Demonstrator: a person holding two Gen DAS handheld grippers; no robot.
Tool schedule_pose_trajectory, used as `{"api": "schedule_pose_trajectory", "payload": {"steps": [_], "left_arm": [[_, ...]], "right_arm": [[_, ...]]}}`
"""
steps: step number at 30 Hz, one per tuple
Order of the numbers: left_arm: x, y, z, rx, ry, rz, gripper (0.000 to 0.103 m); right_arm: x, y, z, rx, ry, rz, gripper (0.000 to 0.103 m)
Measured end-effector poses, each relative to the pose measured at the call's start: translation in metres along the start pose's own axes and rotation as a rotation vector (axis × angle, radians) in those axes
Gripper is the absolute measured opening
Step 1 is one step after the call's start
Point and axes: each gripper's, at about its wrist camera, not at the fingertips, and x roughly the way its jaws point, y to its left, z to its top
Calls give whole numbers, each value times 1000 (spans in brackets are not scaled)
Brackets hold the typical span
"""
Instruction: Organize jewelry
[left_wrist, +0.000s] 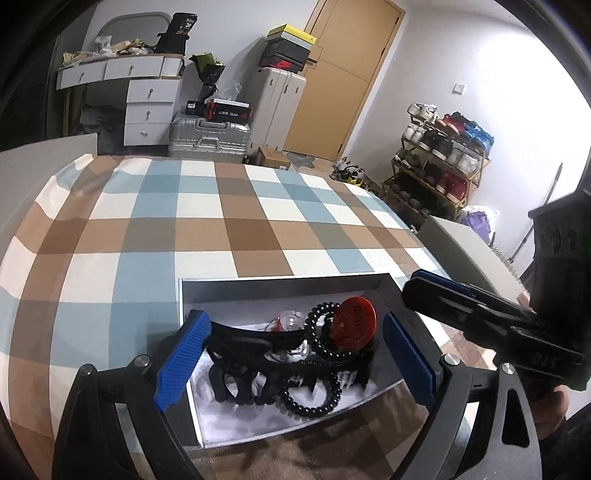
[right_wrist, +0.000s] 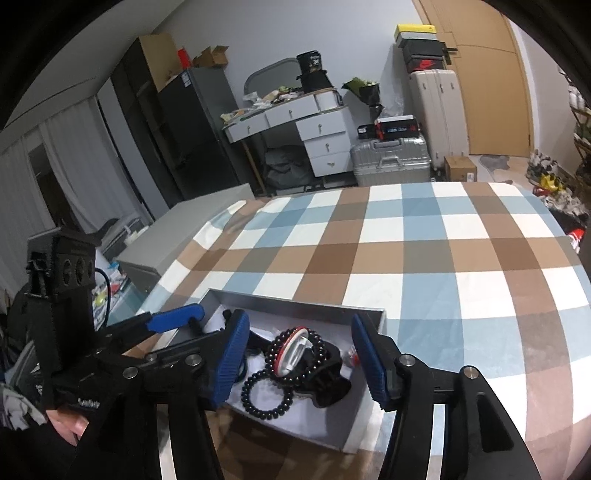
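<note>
Grey box (left_wrist: 284, 291) on the checked table (left_wrist: 221, 229), holding bead bracelets (left_wrist: 317, 391), black claw clip (left_wrist: 255, 369), red badge (left_wrist: 354, 325); left tool (left_wrist: 291, 362) and right tool (right_wrist: 299, 358) both apart, empty, hovering over it; best to single out one piece and close gently.

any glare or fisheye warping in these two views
Left wrist view: wall at right blown out white, checked cloth bulges, red badge shows a soft sheen. Right wrist view: corners vignetted black, door bows, box stays sharp.
</note>
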Motion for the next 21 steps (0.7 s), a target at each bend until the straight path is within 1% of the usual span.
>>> {"api": "schedule_pose_trajectory", "payload": {"steps": [3,5,9,10,11,13,15,17,20,21], "left_arm": [[-7,-3,-1,12,-17,29,92],[-9,-3,-1,15,-22,31,92],[-18,-6,-1,22,-37,64,92],[-21,-6,-1,22,-45,69,92],[-27,-6,-2,20,-59,74,92],[-39,-4,-2,6,-106,78,92],[-51,-4,-3,-4,-156,103,92],[-64,-5,-4,-8,-225,139,93],[-81,-5,-5,-18,-325,204,102],[-88,-6,-7,-24,-369,228,102]], "right_arm": [[-10,0,-1,7,-17,-9,61],[-19,2,-2,7,-34,-19,67],[-33,8,-2,2,-70,-26,69],[-37,10,-1,1,-80,-26,72],[-41,11,-1,2,-94,-27,78],[-52,12,-1,11,-141,-29,85],[-62,13,-2,21,-180,-23,89],[-71,15,-3,21,-217,-13,96],[-89,26,-5,-12,-295,-18,102],[-95,30,-7,-23,-323,-27,103]]}}
